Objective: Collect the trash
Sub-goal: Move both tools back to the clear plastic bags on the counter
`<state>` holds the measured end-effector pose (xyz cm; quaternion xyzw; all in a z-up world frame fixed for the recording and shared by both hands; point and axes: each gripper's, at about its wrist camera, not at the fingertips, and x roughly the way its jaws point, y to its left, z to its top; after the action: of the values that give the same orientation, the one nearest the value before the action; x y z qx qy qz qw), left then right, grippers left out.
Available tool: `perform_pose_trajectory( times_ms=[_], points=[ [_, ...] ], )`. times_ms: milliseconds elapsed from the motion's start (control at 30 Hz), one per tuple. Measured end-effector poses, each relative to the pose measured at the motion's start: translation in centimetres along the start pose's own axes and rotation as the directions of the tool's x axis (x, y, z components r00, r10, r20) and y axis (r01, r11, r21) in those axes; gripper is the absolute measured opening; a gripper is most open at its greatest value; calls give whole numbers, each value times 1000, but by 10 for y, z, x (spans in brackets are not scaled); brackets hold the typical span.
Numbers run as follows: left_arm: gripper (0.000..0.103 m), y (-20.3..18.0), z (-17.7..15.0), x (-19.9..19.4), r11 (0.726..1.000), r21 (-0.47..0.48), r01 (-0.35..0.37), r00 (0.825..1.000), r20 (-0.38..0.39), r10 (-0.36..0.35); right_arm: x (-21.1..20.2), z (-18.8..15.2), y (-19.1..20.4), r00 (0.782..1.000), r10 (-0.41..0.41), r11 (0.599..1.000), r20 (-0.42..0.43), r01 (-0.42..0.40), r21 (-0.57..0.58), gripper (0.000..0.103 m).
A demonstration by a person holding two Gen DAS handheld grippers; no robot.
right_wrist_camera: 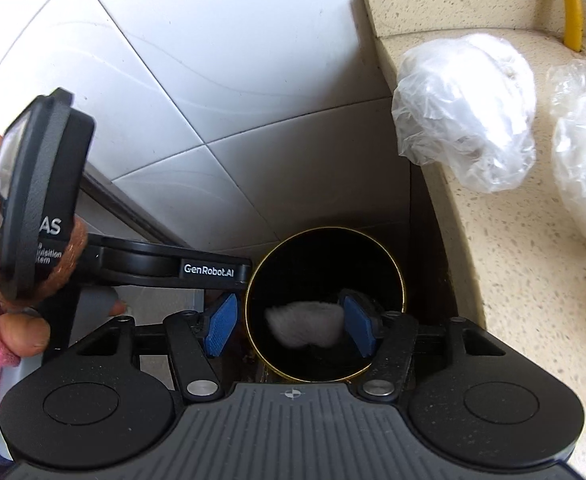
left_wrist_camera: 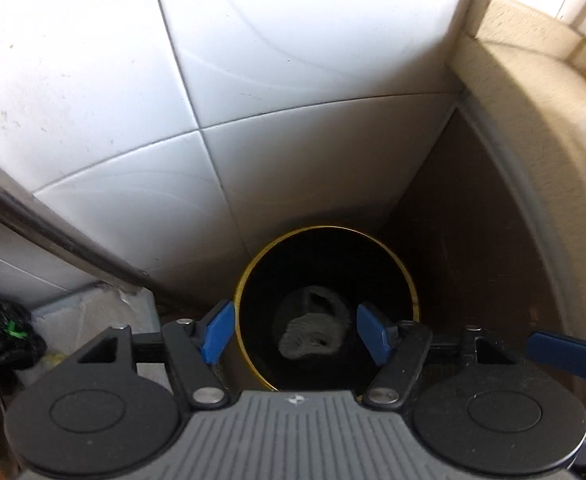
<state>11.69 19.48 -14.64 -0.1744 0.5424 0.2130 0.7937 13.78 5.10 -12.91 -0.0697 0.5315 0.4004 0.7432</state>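
Note:
A round dark bin with a gold rim point(left_wrist_camera: 253, 264) stands on the floor in the corner between the tiled wall and a cabinet. A crumpled grey wad point(left_wrist_camera: 313, 330) lies deep inside it. My left gripper point(left_wrist_camera: 295, 332) hangs over the bin's mouth, open, with nothing between its blue pads. In the right wrist view the same bin point(right_wrist_camera: 397, 268) is below my right gripper point(right_wrist_camera: 291, 328), which is also open. A blurred whitish wad point(right_wrist_camera: 293, 324) shows inside the bin's opening near the right pad point(right_wrist_camera: 359, 330); I cannot tell whether it touches the pad.
Two crumpled clear plastic bags point(right_wrist_camera: 465, 112) point(right_wrist_camera: 585, 152) lie on the speckled beige countertop point(right_wrist_camera: 513, 280) to the right. A yellow pipe point(right_wrist_camera: 571, 4) rises at the back. A person's hand in a pink sleeve point(right_wrist_camera: 21, 332) holds the left gripper's body point(right_wrist_camera: 153, 268). White tiled wall point(left_wrist_camera: 253, 80) behind.

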Motion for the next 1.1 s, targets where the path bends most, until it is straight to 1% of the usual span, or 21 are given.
perform_pose_trajectory(
  times_ms=[67,167,333,367,433,633,700,800,933,1100],
  points=[
    [64,4,-2,-9,999,-21,28,1000,9,-27,-3,0,3,1000,4,1000,14,-4,3,67],
    [64,7,-3,-24,999,-29,27,999,22,-27,-19,-2,3,999,17,1000,36,-16,-4,68],
    [64,-5,-5,-61,999,4,54,993,109,-54,-55,-6,3,994,25,1000,109,-23,-20,71],
    [64,-2,-2,-64,998,8,63,990,125,-64,-64,-7,2,991,22,1000,132,-20,-19,73],
    [65,-7,0,-77,997,17,78,985,153,-80,-80,-7,-3,985,10,1000,175,-8,-13,74],
    [65,-33,4,-109,988,95,118,962,237,-137,-121,-3,-24,957,-50,999,287,47,19,77],
    [66,-44,7,-115,986,115,121,957,249,-147,-130,-1,-35,946,-78,997,313,68,42,77],
    [67,-60,12,-122,983,137,125,955,254,-157,-141,-2,-49,935,-96,995,341,75,73,77],
    [68,-80,12,-129,982,159,103,955,259,-142,-152,-3,-65,930,-99,993,354,70,92,78],
    [68,-92,11,-132,977,195,87,952,274,-139,-156,-6,-78,926,-76,992,369,35,117,78]
  ],
)
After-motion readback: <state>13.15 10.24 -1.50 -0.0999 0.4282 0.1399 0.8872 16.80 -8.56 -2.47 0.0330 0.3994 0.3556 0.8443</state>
